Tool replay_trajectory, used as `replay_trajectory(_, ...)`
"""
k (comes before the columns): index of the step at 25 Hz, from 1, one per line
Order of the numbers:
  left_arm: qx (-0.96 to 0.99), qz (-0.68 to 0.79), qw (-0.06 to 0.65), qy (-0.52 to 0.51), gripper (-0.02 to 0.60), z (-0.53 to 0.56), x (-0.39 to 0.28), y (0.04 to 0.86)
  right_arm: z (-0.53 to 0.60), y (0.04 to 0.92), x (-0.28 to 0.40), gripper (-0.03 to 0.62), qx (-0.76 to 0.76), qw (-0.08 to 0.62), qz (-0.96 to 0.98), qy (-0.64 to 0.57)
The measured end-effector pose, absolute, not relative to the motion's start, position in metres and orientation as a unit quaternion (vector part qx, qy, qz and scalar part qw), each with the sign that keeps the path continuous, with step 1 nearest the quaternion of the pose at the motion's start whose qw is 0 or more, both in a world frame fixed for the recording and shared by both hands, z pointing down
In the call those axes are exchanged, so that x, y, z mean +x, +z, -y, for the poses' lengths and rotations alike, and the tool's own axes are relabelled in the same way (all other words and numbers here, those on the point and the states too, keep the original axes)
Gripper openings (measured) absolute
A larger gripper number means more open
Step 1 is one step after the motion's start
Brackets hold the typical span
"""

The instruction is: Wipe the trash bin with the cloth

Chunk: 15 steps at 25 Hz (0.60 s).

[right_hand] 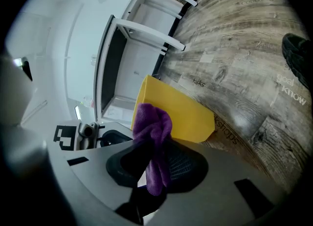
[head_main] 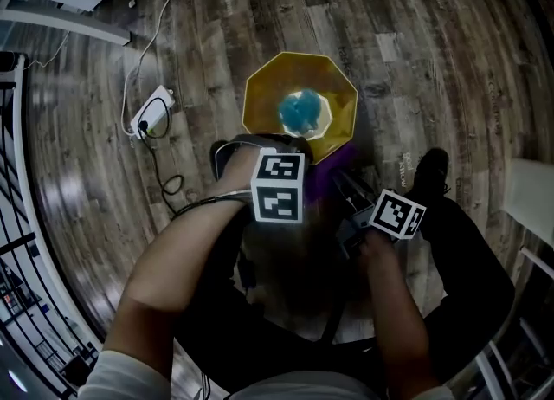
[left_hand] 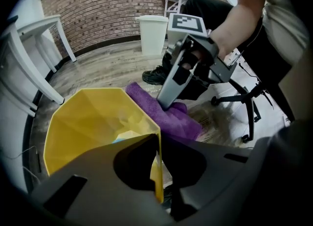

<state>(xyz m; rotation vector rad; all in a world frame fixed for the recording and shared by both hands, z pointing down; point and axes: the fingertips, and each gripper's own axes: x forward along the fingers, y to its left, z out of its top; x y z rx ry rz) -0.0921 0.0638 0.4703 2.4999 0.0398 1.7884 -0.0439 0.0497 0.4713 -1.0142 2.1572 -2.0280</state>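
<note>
Left hand-held gripper [left_hand: 157,144] points steeply down and we see its jaws closed onto the near rim of the yellow trash bin [left_hand: 88,117], with the thin wall pinched between them. Right hand-held gripper [right_hand: 154,144] is clamped on the purple cloth [right_hand: 151,122], which bunches up out of its jaws and hangs down between them. From the left gripper view, we see the cloth spread against the outside of the bin's wall, on the side nearest the person, with the right gripper's tip pressed onto it. The bin stands upright and open on the wooden floor [head_main: 433,61], just in front of the person's legs. A crumpled blue thing [head_main: 303,111] lies at its bottom. A white power strip [head_main: 151,111] with cables lies well apart from the bin.
</note>
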Motion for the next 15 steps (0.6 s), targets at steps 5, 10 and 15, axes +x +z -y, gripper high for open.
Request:
replay_trajectory(5, 0.817, -0.012, 0.033, 0.576, 0.021, -0.062, -0.09, 0.47, -0.043, 0.488, -0.046, 0.089, -0.332, -0.014, -0.689, -0.644)
replay_trajectory(10, 0.821, -0.006, 0.042, 0.57, 0.021, -0.059, -0.088, 0.47, -0.039, 0.511, -0.047, 0.089, -0.338, -0.031, -0.681, -0.649)
replay_trajectory(15, 0.822, -0.002, 0.042, 0.568, 0.021, -0.058, -0.084, 0.469, -0.034, 0.545, -0.044, 0.089, -0.352, -0.054, -0.668, -0.653)
